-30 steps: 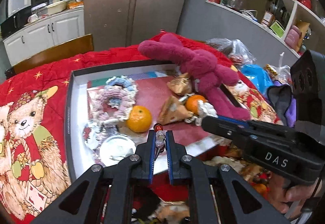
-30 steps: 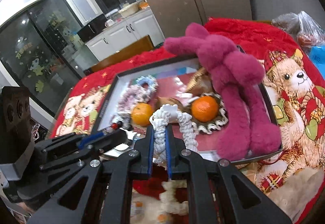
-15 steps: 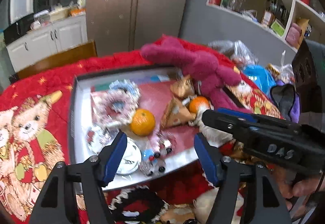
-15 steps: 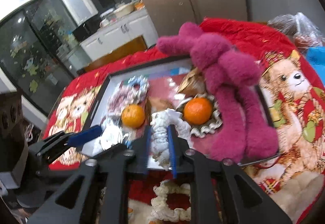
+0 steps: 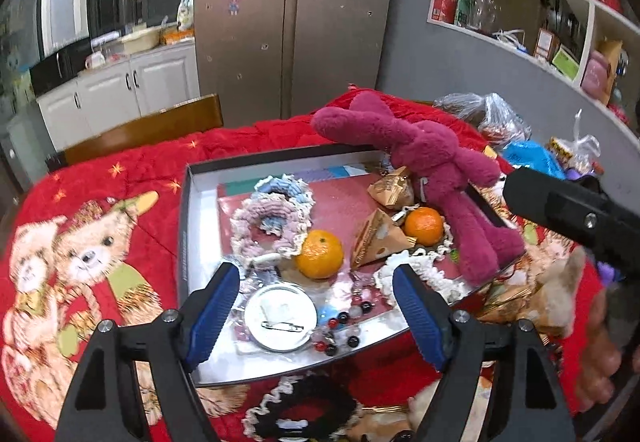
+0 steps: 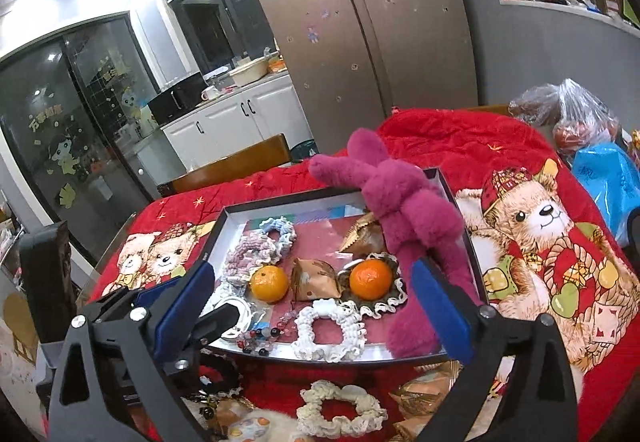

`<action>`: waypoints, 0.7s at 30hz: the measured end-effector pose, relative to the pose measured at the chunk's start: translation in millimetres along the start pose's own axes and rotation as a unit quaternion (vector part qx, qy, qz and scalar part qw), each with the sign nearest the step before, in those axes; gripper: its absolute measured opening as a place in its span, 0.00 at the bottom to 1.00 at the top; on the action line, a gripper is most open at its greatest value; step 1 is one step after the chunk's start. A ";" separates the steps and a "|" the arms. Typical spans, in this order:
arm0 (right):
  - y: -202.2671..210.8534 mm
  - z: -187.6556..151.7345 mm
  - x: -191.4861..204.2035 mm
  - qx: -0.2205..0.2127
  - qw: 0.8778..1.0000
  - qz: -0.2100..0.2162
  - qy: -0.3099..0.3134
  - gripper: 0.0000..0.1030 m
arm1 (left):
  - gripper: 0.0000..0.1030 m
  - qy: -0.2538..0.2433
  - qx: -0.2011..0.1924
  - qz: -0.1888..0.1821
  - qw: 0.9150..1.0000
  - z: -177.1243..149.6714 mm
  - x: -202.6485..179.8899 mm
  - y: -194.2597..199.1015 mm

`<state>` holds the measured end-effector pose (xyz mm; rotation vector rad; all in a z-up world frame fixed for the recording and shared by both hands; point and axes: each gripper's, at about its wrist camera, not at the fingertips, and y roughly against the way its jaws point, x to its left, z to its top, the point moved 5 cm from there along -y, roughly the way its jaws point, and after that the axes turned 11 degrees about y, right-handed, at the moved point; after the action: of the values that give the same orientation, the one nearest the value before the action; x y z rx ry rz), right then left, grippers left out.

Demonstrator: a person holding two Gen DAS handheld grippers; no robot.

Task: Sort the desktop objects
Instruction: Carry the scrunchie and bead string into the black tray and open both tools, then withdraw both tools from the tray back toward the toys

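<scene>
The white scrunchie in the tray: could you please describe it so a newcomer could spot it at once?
Find the dark-rimmed tray on the red bear blanket. At its near edge, in front of the two oranges, lies the white scrunchie. It is plain white and ruffled; the scrunchies farther back are pink and blue.

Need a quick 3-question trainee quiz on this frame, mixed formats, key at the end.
1. True or false: both the left gripper and right gripper are open and hold nothing.
2. How many oranges lie in the tray?
3. The white scrunchie in the tray lies: A) at the far edge B) at the near edge, beside the bead bracelet C) outside the tray.

Key: 1 true; 2 two; 3 B.
</scene>
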<state>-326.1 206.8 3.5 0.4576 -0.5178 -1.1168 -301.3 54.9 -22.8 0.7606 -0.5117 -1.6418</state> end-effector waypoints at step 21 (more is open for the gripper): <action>130.5 40.0 47.8 -0.118 0.990 0.066 0.035 1.00 | 0.82 -0.009 -0.151 -0.023 0.988 18.2 -18.7 144.0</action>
<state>-239.7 207.5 119.4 0.2509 -0.3433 -1.0171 -213.6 41.9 93.6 0.5356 -0.2505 -1.7217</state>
